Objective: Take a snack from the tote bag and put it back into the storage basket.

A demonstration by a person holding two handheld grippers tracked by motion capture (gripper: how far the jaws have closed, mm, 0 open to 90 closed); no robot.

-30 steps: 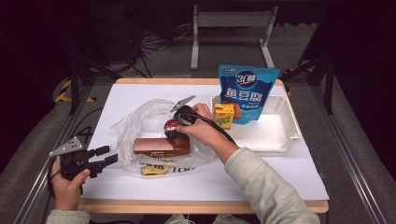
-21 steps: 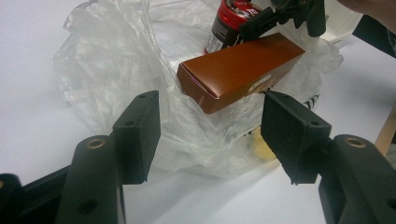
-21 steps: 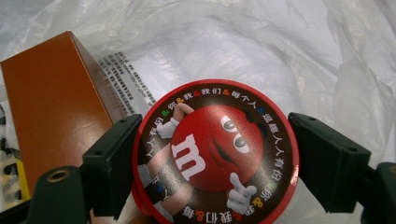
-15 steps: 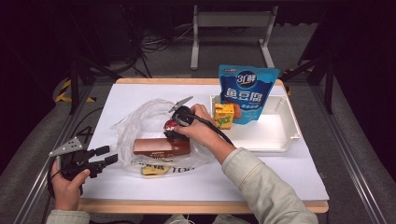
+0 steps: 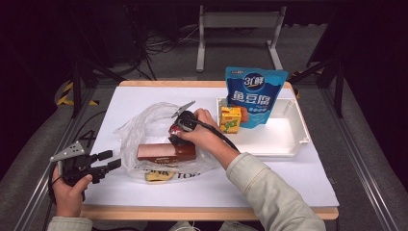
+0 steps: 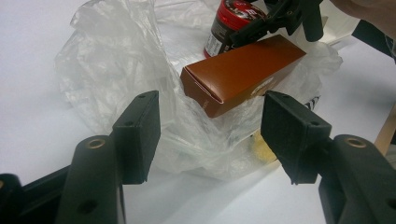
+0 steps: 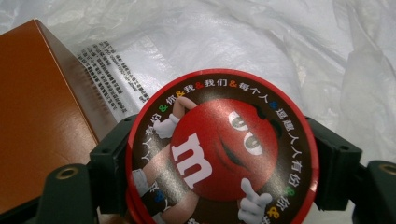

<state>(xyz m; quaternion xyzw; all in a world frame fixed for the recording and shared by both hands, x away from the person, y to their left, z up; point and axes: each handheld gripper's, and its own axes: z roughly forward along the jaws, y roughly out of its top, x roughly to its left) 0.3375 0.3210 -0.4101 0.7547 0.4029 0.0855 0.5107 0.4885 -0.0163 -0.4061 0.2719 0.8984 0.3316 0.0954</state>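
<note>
A red candy can (image 7: 224, 163) with a cartoon lid stands inside a crumpled clear plastic bag (image 5: 144, 126) at mid-table. My right gripper (image 5: 176, 135) points down over it. Its jaws have just been closing, and they hug the can's two sides under the lid rim. A brown carton (image 5: 166, 151) lies in the bag just in front of the can (image 6: 231, 21). My left gripper (image 5: 111, 161) hovers open near the table's front left edge. It faces the bag (image 6: 121, 70) and the carton (image 6: 243, 74), with nothing between its pads (image 6: 140, 135).
A white tray (image 5: 288, 140) sits at the right. A blue stand-up pouch (image 5: 255, 96) and a small yellow drink carton (image 5: 231, 119) stand at its left end. The table's wooden front edge (image 5: 207, 211) runs close to my left hand.
</note>
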